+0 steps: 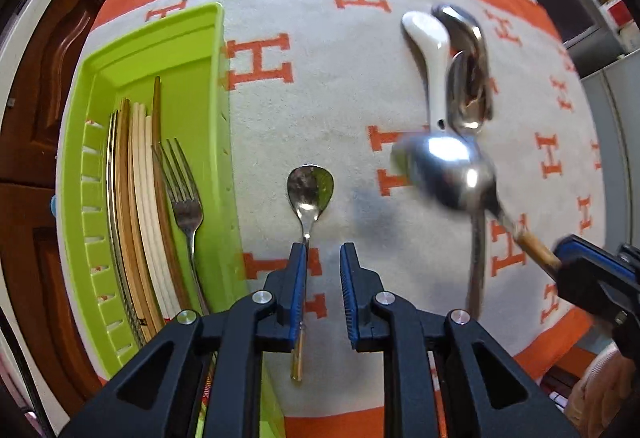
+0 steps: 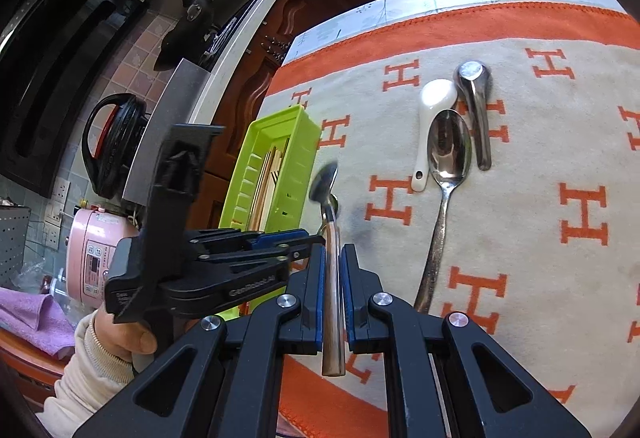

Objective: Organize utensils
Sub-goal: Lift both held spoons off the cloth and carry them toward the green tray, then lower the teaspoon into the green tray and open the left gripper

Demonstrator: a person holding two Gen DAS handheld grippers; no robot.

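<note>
**Right gripper carries a spoon while a second one waits under the left**

The right gripper (image 2: 331,290) is clamped on the handle of a polished steel spoon with a wooden-tipped handle (image 2: 330,222), held up off the beige cloth with orange H letters (image 2: 520,198). In the left wrist view the bowl of that spoon is blurred, so its exact tilt cannot be told; its long axis runs along the fingers, bowl forward toward the lime-green plastic utensil tray (image 2: 296,146).

The left gripper (image 1: 323,278) stands part open with nothing held. A small steel teaspoon with a golden handle end (image 1: 309,194) lies on the cloth just beside the tray (image 1: 216,142), its neck touching or just under the left finger, bowl pointing away from the camera, long axis parallel to the tray's long side.

Such spoons are likely light, stiff and slick; a grip across the narrow handle, near its middle, should hold best, though a thin handle may twist between the pads.

In the tray lie a steel fork (image 1: 185,198) and a bundle of wooden and pale chopsticks (image 1: 136,198), all lengthwise. Well apart on the cloth remain a white ceramic soup spoon (image 2: 430,118), a large steel tablespoon (image 2: 446,166) and a short steel soup spoon (image 2: 476,106), close together, touching or nearly so.
</note>
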